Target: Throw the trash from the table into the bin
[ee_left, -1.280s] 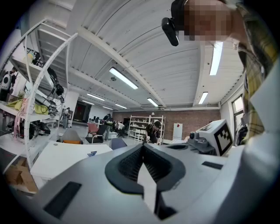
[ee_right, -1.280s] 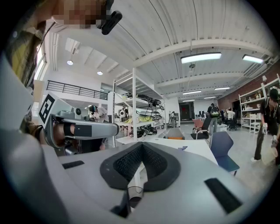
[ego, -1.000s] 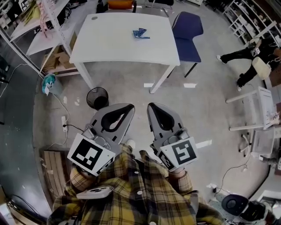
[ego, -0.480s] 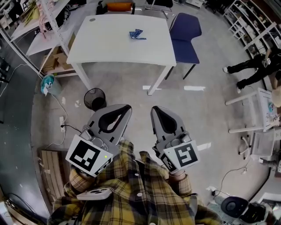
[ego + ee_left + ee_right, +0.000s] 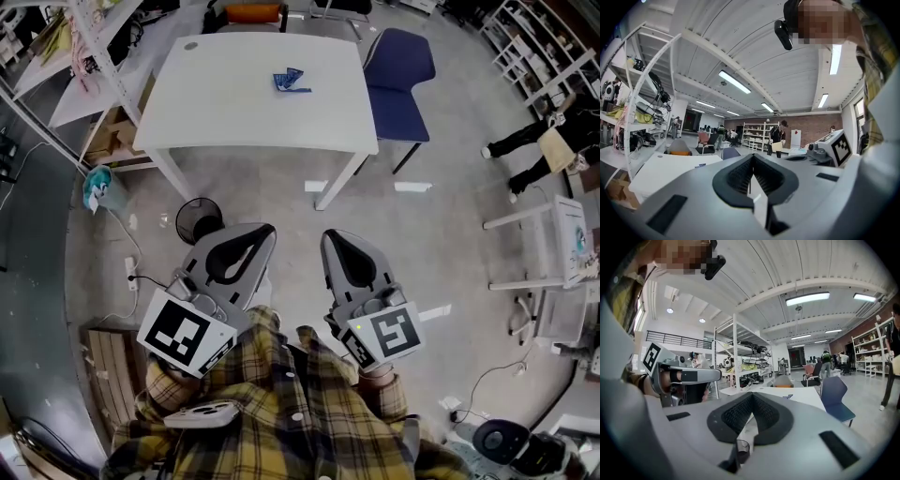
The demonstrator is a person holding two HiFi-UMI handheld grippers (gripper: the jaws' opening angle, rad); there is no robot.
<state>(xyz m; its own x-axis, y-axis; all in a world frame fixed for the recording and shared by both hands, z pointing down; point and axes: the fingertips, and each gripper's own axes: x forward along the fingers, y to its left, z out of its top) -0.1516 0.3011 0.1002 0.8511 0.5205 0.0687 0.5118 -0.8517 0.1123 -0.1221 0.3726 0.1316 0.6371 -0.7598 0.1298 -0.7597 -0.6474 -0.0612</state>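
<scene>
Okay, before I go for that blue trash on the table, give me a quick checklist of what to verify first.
1. Trash located: ok. The blue trash lies on the white table, toward its far side.
2. Bin located: ok. The black bin stands on the floor by the table's near leg, at the left in the head view.
3. Left gripper empty: ok, jaws together on nothing.
4. Right gripper empty: ok, jaws together on nothing.
5. Jaws open for a grasp: not ok, both are shut.
6. Trash within reach: not ok. Both grippers are short of the table's near edge.
</scene>
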